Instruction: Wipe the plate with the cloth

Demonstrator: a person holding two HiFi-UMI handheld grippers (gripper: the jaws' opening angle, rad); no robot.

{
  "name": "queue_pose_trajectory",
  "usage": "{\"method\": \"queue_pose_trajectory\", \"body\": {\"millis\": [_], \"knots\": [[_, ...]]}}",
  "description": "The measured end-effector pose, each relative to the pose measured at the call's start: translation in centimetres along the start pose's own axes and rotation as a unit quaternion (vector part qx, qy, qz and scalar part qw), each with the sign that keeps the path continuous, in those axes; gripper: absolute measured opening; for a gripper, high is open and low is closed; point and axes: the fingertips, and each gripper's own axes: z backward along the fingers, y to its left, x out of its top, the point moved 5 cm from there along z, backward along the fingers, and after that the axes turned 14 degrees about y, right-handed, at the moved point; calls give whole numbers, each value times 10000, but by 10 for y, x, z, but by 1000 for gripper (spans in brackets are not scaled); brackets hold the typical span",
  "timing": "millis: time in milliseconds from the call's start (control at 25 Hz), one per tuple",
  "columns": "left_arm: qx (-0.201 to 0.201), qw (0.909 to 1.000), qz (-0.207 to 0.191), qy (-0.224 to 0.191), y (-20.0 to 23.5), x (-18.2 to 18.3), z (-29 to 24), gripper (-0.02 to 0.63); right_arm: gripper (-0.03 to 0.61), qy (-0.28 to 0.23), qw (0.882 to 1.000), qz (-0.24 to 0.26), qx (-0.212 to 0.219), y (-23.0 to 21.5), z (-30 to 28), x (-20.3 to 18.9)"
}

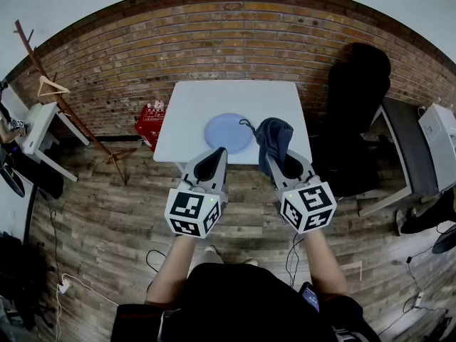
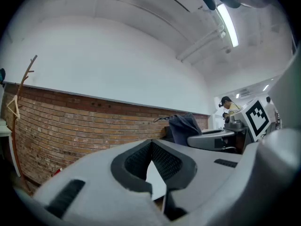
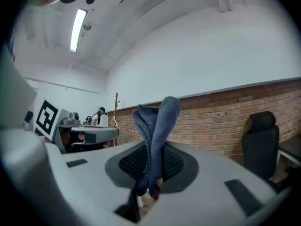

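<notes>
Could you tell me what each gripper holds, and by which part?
Right gripper pinches the cloth at a bunched fold; left gripper is shut and empty.

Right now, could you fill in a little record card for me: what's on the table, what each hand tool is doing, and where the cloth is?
Table: white table, in front of a brick wall
On it: blue plate, near the front edge
Right gripper: shut on the dark blue cloth, which is bunched between its jaws
Left gripper: shut, nothing between its jaws
Cloth versus plate: at the plate's right edge, not over it; contact unclear
Nearby: red crate left of the table, black chair to its right
</notes>
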Motion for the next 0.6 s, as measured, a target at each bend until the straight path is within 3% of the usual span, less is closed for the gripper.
{"method": "queue_pose_trajectory", "body": {"millis": [360, 600], "knots": [[43, 10000, -2, 75, -11, -6, -9, 17, 63, -61, 9998, -27, 163, -11, 2, -5], [148, 9998, 56, 109, 6, -6, -14, 17, 63, -44, 9996, 60, 285, -8, -17, 0]]}}
